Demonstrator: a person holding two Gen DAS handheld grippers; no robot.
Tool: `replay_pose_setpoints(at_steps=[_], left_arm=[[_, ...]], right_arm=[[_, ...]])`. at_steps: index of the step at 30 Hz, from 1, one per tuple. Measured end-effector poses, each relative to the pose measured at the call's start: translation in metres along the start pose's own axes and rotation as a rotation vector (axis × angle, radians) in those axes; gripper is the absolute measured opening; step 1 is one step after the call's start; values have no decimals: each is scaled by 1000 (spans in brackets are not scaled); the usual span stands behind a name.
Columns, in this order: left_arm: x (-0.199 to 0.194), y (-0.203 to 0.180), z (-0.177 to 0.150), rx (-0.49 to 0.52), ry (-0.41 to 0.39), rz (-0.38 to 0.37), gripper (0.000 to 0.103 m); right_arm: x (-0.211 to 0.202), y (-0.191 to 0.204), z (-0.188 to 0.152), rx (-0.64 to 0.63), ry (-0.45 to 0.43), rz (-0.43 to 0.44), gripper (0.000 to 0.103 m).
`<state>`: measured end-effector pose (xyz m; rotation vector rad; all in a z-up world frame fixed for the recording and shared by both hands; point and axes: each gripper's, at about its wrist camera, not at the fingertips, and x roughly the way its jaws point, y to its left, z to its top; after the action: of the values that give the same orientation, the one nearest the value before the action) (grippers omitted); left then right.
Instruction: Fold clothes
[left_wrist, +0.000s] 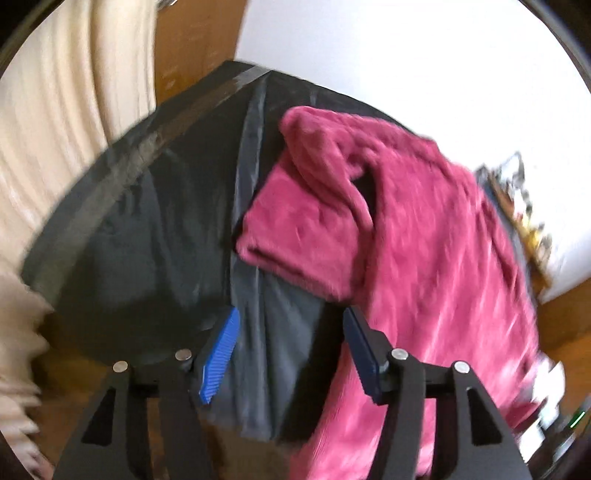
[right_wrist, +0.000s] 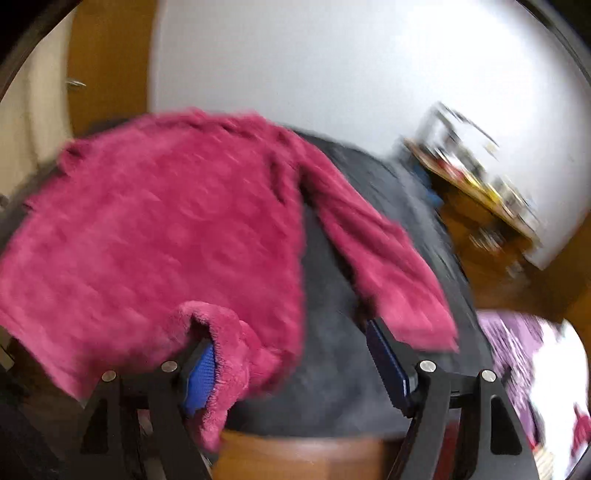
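- The left gripper (left_wrist: 290, 354) hangs over the near edge of the bench (left_wrist: 122, 221), its jaws standing apart with nothing between them but the dark cover below.
- Its blue pads (left_wrist: 218, 358) face each other across that gap, and neither one touches the fabric.
- The magenta fleece sweater (left_wrist: 406, 240) lies on the black-covered bench, to the right of the left gripper in this view, with its lower part spilling over the near edge.
- One sleeve (left_wrist: 306, 229) is folded in across the body, its cuff end lying on the dark cover.
- A grey crease (left_wrist: 251, 184) runs down the cover just beside that folded sleeve.
- From the right wrist, the right gripper (right_wrist: 291, 354) is also spread wide, jaws apart.
- A cuff or corner of the sweater (right_wrist: 229, 343) is draped over the gripper's blue left pad (right_wrist: 199, 376), hanging loose; the other finger stands well clear, so nothing is clamped.
- The sweater's body (right_wrist: 147, 229) fills the left of that view, and its other sleeve (right_wrist: 376, 258) stretches out to the right across the bench (right_wrist: 332, 369).
- Behind the bench are a white wall (right_wrist: 332, 66) and a cluttered wooden shelf (right_wrist: 480, 192).
- Both views are blurred, so fine detail of the fabric is hard to tell.
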<state>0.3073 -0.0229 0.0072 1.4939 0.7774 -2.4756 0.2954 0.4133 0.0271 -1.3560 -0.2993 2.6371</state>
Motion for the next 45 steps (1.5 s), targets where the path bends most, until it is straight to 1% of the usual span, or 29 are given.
replay_pose_setpoints(at_steps=[2,4,5,8,12,14,15,17,19,21,22,23,24,26,29,33,35,37,39,41,44,45], left_arm=[[21,10,16,-80,55,-31,64],[40,15,27,-118,105,-72,64],[49,17,31,-126,125,-84,64],[68,19,40,-147,167,-91,64],[91,26,49,-175,204,-103,66],[95,26,54,-186,189,-122,69],[96,25,56,-187,181,-127,70],[98,23,58,-186,171,-135,69],[100,18,59,-181,167,-147,69],[103,14,59,-176,167,-155,54],[104,14,58,-175,174,-156,36],[106,14,58,-175,180,-157,22],[106,15,58,-179,185,-160,17],[98,20,59,-186,172,-163,13],[74,32,67,-186,113,-142,12],[27,64,97,-198,-23,-40,12],[1,82,119,-188,-111,31,12],[-19,97,140,-173,-192,109,12],[-31,111,158,-176,-246,161,12],[-33,123,167,-171,-259,191,12],[-28,134,160,-147,-227,252,16],[-26,132,156,-137,-213,268,18]], right_arm=[[8,-27,-18,125,98,-57,77],[7,-42,-35,220,171,-109,77],[5,-44,-43,240,197,-133,77],[5,-30,-59,218,258,-188,77],[12,-9,-70,194,324,-243,77],[17,-10,-82,162,374,-292,77],[15,-13,-86,175,395,-311,77],[6,-22,-88,235,410,-343,77],[-3,-24,-76,269,377,-364,77],[-5,-15,-55,250,332,-357,77],[-5,-9,-44,236,311,-350,77],[-5,-1,-33,220,288,-339,77],[-4,8,-21,202,264,-322,77],[-1,27,1,169,216,-283,77],[-1,55,29,119,150,-220,77],[3,91,52,32,103,-164,77],[7,98,55,4,102,-157,77],[14,101,53,-6,124,-158,77],[22,97,49,18,158,-153,77],[23,89,44,55,181,-156,77],[24,81,39,70,211,-159,77],[25,79,37,66,219,-158,77]])
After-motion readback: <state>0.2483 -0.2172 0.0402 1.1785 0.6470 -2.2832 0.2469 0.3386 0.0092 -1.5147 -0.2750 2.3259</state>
